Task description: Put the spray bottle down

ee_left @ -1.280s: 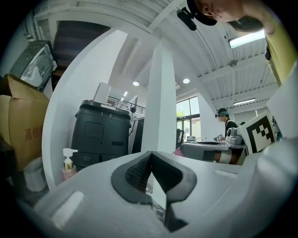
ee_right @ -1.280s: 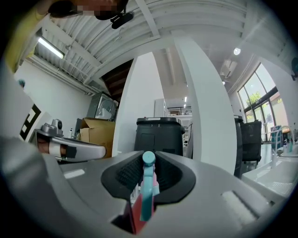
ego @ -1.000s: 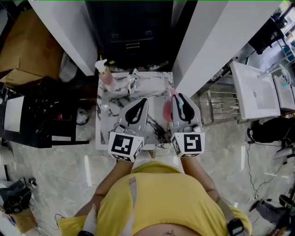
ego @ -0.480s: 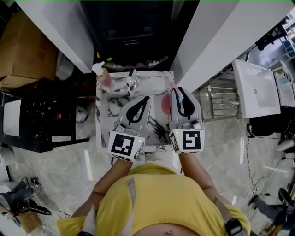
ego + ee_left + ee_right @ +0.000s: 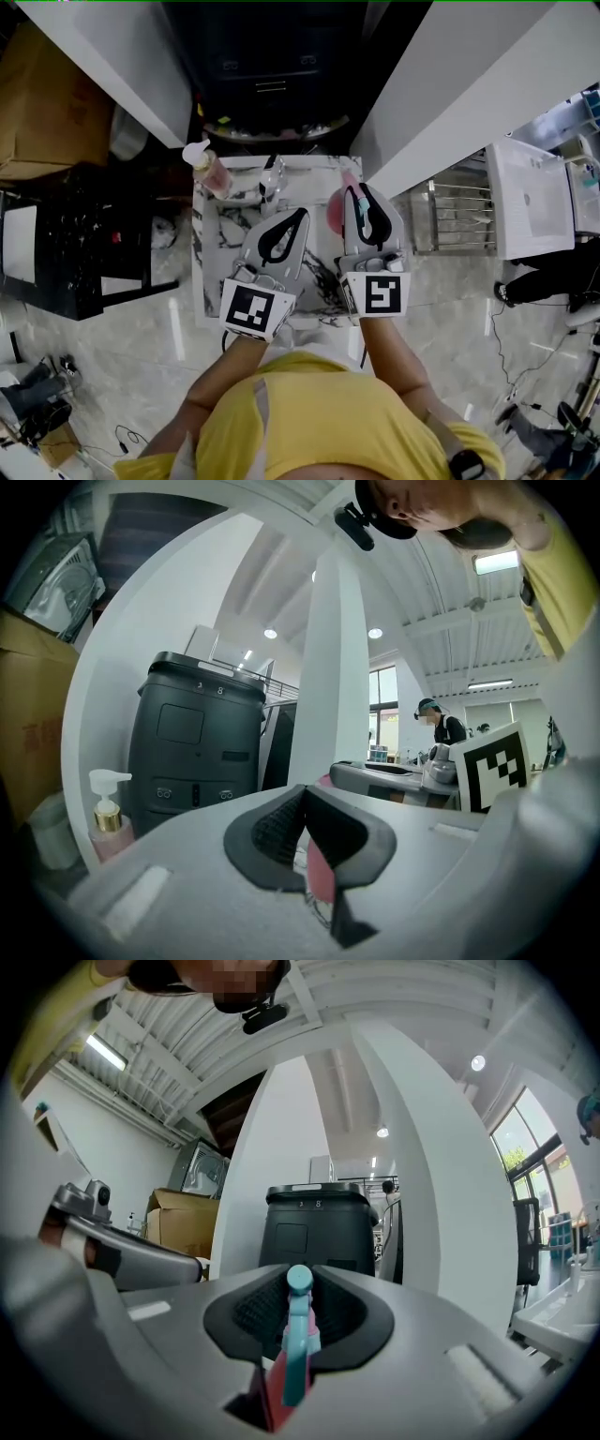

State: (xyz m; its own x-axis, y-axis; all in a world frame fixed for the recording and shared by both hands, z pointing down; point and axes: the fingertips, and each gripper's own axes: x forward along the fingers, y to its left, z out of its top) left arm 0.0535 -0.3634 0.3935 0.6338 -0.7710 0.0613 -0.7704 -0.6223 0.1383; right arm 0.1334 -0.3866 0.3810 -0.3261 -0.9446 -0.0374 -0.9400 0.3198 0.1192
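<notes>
While a cardboard box (image 5: 47,103) fills the far left, a marble-topped table (image 5: 214,272) stands in the middle, in front of a dark cabinet (image 5: 267,66) set between two white pillars. At the table's back left corner stands a pump bottle (image 5: 208,167) with a white top and a pinkish body. A small pale thing (image 5: 270,176) just to its right is too small to tell. The left gripper (image 5: 296,216) reaches over the middle of the table, its fingertips touching each other. A pink sliver shows in the gap behind them, and I cannot tell what it is. Just beside it, the right gripper (image 5: 360,191) points the same way over the table's right edge, its pads clamped on the spray bottle (image 5: 296,1335). The bottle's teal head stands up between the fingers and its pink body hangs below them. Whether its base touches the table I cannot tell. Farther right are a metal rack (image 5: 450,216) and a white sink (image 5: 530,202).
</notes>
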